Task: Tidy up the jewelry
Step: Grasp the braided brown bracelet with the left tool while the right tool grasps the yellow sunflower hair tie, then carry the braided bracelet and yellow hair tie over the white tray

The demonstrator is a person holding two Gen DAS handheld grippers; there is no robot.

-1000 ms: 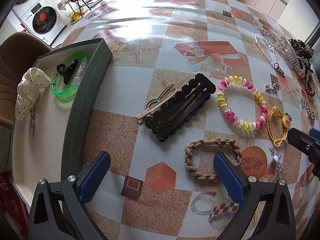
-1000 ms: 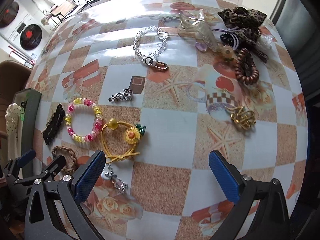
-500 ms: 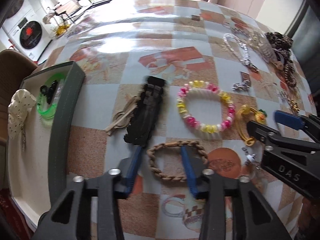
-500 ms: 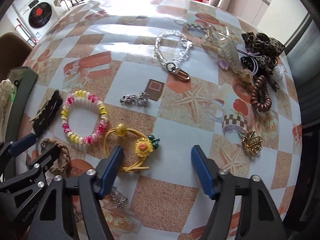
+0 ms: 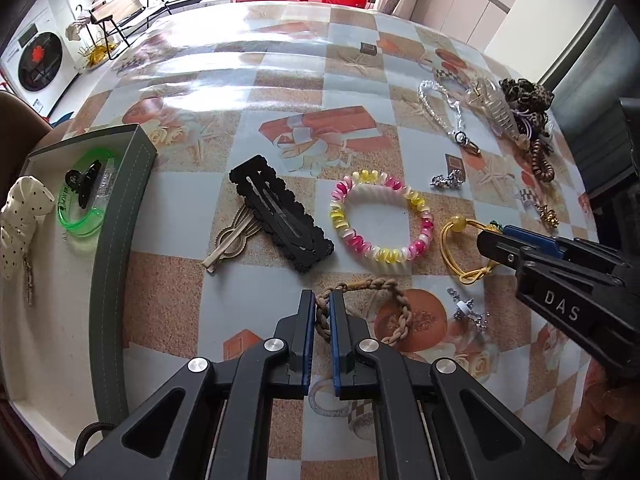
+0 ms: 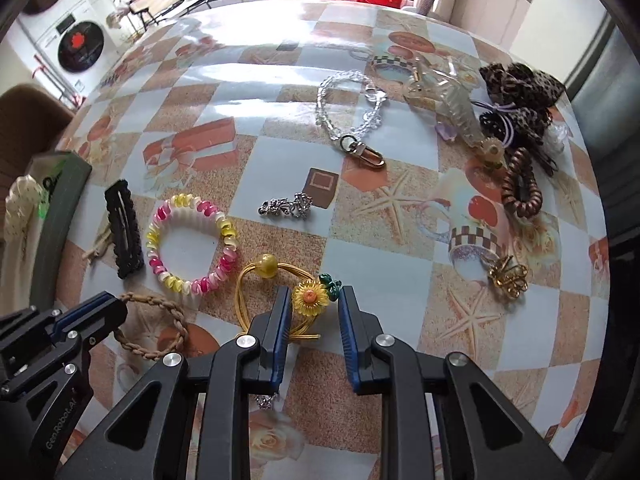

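Note:
My left gripper (image 5: 321, 312) is shut on the left side of a tan braided bracelet (image 5: 394, 312) lying on the table; the bracelet also shows in the right wrist view (image 6: 160, 332). My right gripper (image 6: 314, 312) is partly closed around a yellow sunflower hair tie (image 6: 310, 300), with a small gap on each side of the flower. The tie's yellow cord (image 5: 452, 252) shows in the left wrist view beside the right gripper. A green-walled tray (image 5: 120, 216) at the left holds a green bangle (image 5: 80, 208), a black claw clip (image 5: 82, 180) and a cream dotted scrunchie (image 5: 20, 224).
A pink-yellow spiral bracelet (image 5: 380, 216), a black snap clip (image 5: 280, 212) and a gold clip (image 5: 232, 240) lie mid-table. A crystal chain (image 6: 352, 112), silver charm (image 6: 286, 206), clear claw clip (image 6: 448, 100), leopard scrunchie (image 6: 520, 88), brown coil tie (image 6: 520, 184) and gold brooch (image 6: 508, 276) lie right.
Both grippers have moved forward and closed in. The left one has shut on the braided bracelet. The right one has narrowed around the sunflower hair tie.

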